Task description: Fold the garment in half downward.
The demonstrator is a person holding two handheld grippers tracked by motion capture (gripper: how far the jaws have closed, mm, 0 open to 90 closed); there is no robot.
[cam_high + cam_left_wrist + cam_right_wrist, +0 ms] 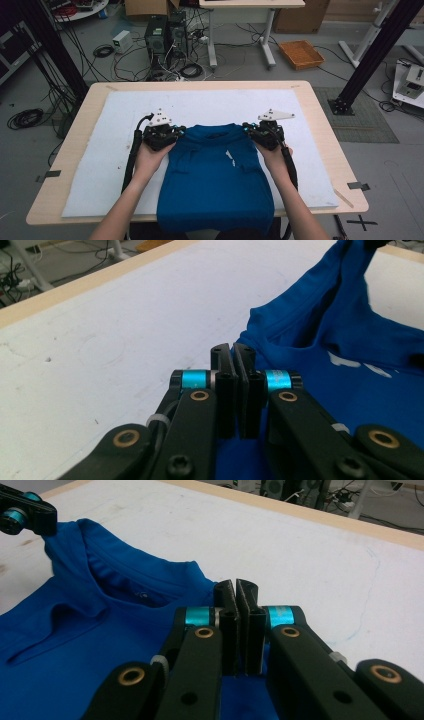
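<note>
A blue shirt (215,175) lies on the white mat (120,150), collar toward the far side, its lower part hanging over the table's near edge. My left gripper (178,133) is shut on the shirt's left shoulder; in the left gripper view the jaws (233,354) press together at the blue cloth's (320,380) edge. My right gripper (249,131) is shut on the right shoulder, with its jaws (236,589) closed over the fabric (100,630). Both shoulders are drawn up off the mat into peaks. A white print (230,157) marks the chest.
The mat covers most of the wooden table (322,120). Beyond the far edge on the floor are computer towers (165,32), tangled cables (125,55) and an orange tray (301,54). Black frame posts stand at left (55,55) and right (372,55).
</note>
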